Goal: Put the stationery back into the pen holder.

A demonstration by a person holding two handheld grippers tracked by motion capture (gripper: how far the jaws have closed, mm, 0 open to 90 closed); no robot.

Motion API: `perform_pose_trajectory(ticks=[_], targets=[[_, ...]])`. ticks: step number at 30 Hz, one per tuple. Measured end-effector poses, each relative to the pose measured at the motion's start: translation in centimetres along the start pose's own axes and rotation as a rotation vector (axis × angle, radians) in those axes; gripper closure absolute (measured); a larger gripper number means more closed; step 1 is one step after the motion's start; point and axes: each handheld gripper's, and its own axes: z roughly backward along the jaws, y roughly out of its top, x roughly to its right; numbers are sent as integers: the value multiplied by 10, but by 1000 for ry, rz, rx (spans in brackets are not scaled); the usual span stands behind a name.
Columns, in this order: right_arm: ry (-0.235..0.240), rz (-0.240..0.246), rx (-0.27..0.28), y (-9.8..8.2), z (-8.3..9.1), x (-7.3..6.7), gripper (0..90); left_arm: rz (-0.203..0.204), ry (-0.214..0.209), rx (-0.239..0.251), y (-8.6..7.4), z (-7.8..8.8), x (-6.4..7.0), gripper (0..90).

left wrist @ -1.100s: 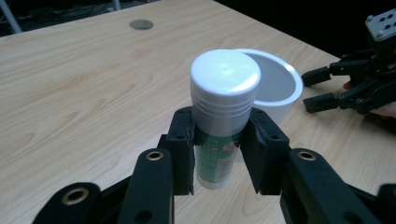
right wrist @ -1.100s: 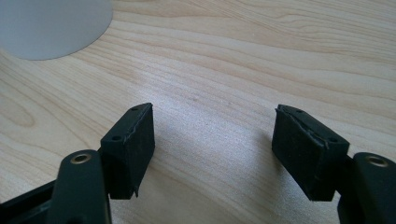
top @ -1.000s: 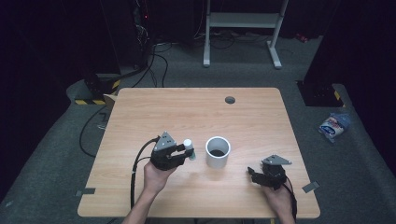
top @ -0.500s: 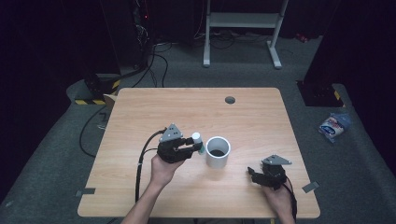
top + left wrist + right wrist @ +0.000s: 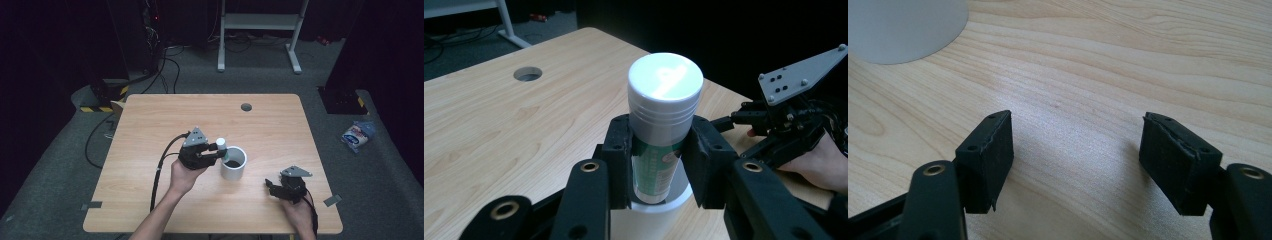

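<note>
My left gripper [image 5: 216, 155] is shut on a tube with a white cap and a green label [image 5: 663, 125], held upright. The tube [image 5: 220, 145] hangs at the left rim of a white cup [image 5: 234, 163] standing mid-table, its lower end just over the cup's rim [image 5: 674, 205]. The cup has something dark inside. My right gripper [image 5: 272, 189] rests near the table's front right, its jaws open over bare wood [image 5: 1078, 150] with nothing between them. The cup's wall [image 5: 903, 27] shows at the upper left of the right gripper view.
The wooden table [image 5: 150, 125] has a round cable hole [image 5: 246, 107] at the back. A black cable [image 5: 160, 170] trails from my left gripper toward the front edge. A blue and white packet [image 5: 356, 136] lies on the floor to the right.
My left gripper has carried the tube to the right and upward, from beside the cup to its left rim. The right gripper has stayed in place.
</note>
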Motion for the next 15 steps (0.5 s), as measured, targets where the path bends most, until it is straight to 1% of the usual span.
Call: perform_pose_trajectory(ticks=[3, 6, 8, 15], targets=[[0, 0, 0, 0, 0, 0, 298, 4, -9, -8, 1, -8, 0, 652], [0, 0, 0, 0, 0, 0, 298, -10, 6, -21, 2, -15, 1, 653], [1, -1, -1, 0, 0, 0, 298, -19, 8, -29, 1, -21, 2, 652], [0, 0, 0, 0, 0, 0, 298, -21, 12, -47, -3, -33, 3, 652]])
